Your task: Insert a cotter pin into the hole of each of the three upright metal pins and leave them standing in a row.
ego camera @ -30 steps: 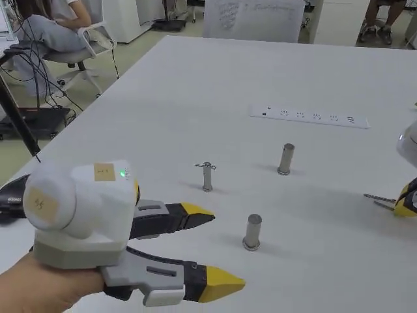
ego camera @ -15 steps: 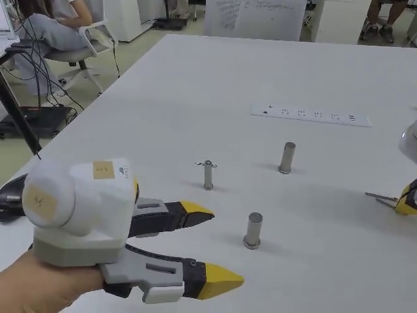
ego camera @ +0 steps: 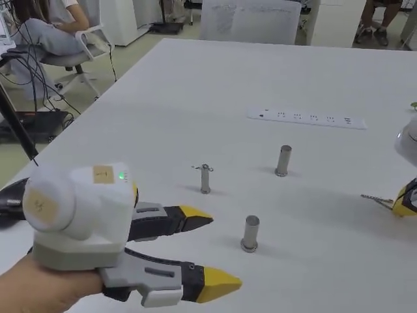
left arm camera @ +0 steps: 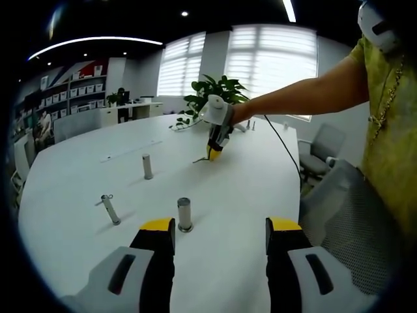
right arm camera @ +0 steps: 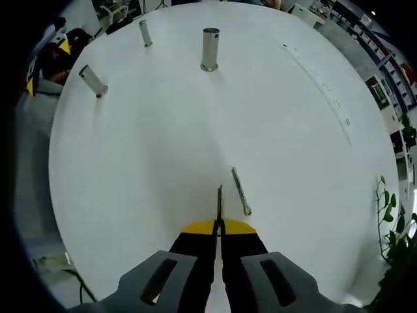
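The right gripper (right arm camera: pixel 219 226), its jaws pinching a cotter pin (right arm camera: pixel 219 201) that juts leftward, sits well right of the bare far upright pin (ego camera: pixel 282 161), while the spread-jawed left gripper (ego camera: pixel 226 251) hovers beside the near upright pin (ego camera: pixel 250 233).

The upright pins (ego camera: pixel 251 231) are dull grey metal, the desk (ego camera: pixel 195 98) smooth matt white, the left gripper (ego camera: pixel 226 250) tips smooth yellow plastic.

Bright, even light; metal pins (ego camera: pixel 251 233) cast soft shadows; fisheye edges warp.
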